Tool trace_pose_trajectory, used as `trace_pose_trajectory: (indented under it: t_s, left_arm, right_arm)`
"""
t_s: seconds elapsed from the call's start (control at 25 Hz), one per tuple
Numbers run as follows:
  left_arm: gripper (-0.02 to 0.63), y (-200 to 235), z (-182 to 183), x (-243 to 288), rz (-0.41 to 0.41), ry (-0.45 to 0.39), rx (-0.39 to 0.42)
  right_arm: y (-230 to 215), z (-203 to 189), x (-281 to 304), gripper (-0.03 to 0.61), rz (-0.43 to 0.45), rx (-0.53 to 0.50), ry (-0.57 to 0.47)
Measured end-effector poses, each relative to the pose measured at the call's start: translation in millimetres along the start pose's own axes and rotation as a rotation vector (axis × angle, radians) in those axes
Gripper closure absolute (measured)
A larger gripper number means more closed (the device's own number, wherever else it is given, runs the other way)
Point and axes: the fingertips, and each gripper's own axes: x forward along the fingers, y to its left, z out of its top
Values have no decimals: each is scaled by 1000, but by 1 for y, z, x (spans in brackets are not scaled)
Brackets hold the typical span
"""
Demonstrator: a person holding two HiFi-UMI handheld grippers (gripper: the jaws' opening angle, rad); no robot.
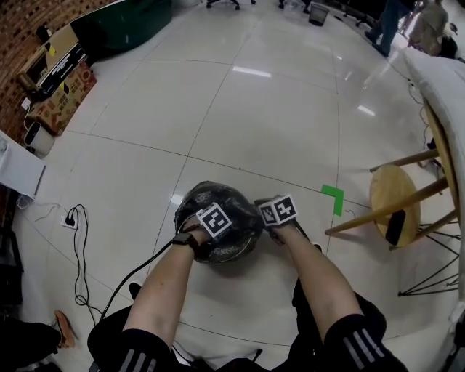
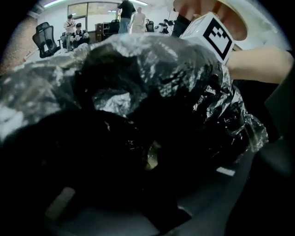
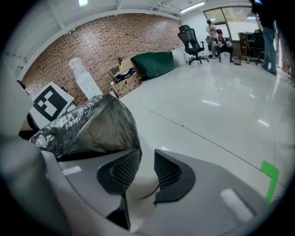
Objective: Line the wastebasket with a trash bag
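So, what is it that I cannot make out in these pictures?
Wastebasket: head view, the black trash bag covers it whole; no rim shows.
Left tongs: left gripper view, sunk in dark bag folds; open or shut cannot be told.
Right tongs: head view, hidden under their marker cube; only the right gripper view shows them, apart, the bag beside one pad.
People at the far wall: left gripper view, too small.

Wastebasket: wholly wrapped by the black trash bag [image 1: 225, 197]; none of its wall shows.
Left claw [image 1: 211, 234]: in the left gripper view its jaws are lost in dark bag folds. They may be pinching plastic, but that cannot be told.
Far people [image 1: 398, 20]: small, and cut off by the head view's top edge.
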Motion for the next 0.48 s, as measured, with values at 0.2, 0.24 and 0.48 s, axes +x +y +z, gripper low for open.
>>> trace_pose_trajectory:
  t_s: [0.2,0.24,0.48]
  left_arm:
    - [502,-9,-26,26,-64,111,-60]
    - [500,-5,-27,27,-48,117,-56]
    - [494,10,-36,41,14,154,-23]
  right_arm:
    - [-2,-4,3,469,15,12,-3]
    - [-1,-4,3,469,17,18,-6]
    - [2,-2,4,474,34,39,-19]
